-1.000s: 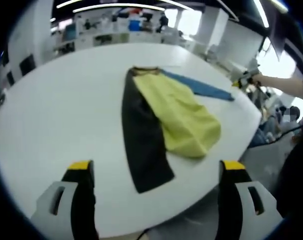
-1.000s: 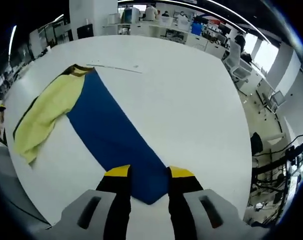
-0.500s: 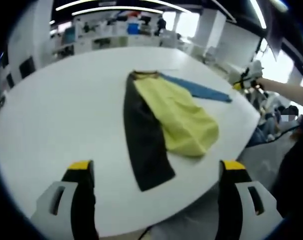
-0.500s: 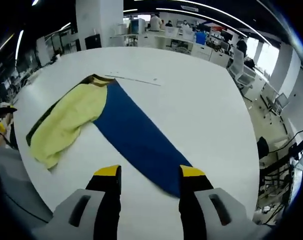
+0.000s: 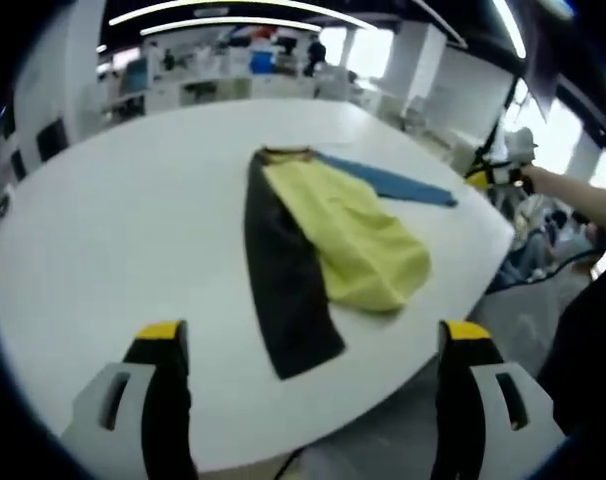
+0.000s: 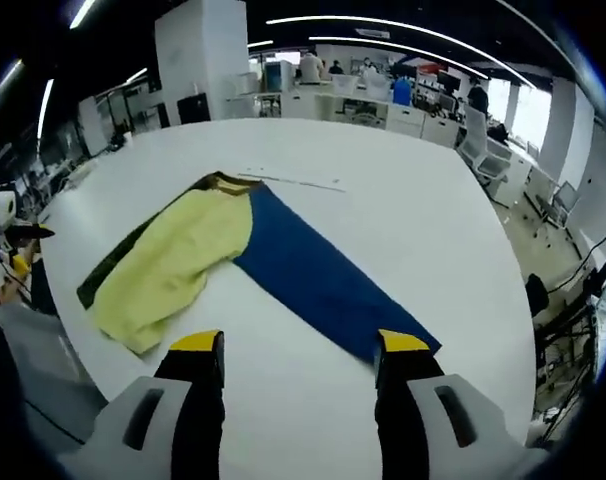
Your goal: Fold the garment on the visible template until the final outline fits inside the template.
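Note:
A colour-block garment lies flat on the round white table [image 5: 113, 230]. Its yellow middle [image 5: 358, 235] is bunched toward the table edge, a black panel [image 5: 283, 280] runs toward me, and a long blue panel [image 5: 388, 180] points right. My left gripper [image 5: 315, 332] is open, hanging short of the black panel's end with nothing in it. The right gripper view shows the yellow part [image 6: 173, 270], the blue panel [image 6: 323, 285] and a black edge [image 6: 108, 280]. My right gripper [image 6: 300, 345] is open just short of the blue end, holding nothing. It also appears at the table's rim as the right gripper [image 5: 488, 175].
A thin pale strip [image 6: 293, 181] lies on the table beyond the collar [image 6: 228, 180]. The table edge [image 5: 463, 270] runs close to the yellow part. Office desks and chairs [image 6: 483, 140] ring the table; a person's arm [image 5: 573, 190] reaches in from the right.
My right gripper widened its jaws, let the blue panel's end drop and drew back from it; the blue panel now lies flat. The left gripper stayed open, its view barely shifted.

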A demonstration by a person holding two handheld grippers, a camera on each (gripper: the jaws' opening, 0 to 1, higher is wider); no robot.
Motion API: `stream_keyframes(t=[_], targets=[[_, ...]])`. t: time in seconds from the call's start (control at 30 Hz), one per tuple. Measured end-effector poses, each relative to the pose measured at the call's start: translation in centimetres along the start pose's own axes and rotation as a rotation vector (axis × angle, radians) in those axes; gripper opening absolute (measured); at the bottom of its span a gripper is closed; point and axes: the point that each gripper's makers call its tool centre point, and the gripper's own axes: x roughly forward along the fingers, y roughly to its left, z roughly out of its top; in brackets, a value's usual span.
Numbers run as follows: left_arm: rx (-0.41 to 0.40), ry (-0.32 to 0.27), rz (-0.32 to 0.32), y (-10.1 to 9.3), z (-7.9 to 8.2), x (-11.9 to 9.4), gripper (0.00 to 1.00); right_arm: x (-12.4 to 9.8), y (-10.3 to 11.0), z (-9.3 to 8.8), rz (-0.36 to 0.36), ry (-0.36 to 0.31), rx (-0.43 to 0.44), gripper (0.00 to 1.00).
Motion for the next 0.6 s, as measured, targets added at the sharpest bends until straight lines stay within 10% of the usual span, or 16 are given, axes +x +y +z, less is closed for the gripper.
stream_keyframes(t=[0.6], targets=[[0.000, -0.017, -0.001, -0.1, -0.5, -1.7, 0.99, -3.0, 6.8, -1.2, 0.086, -0.112, 0.070, 0.73]])
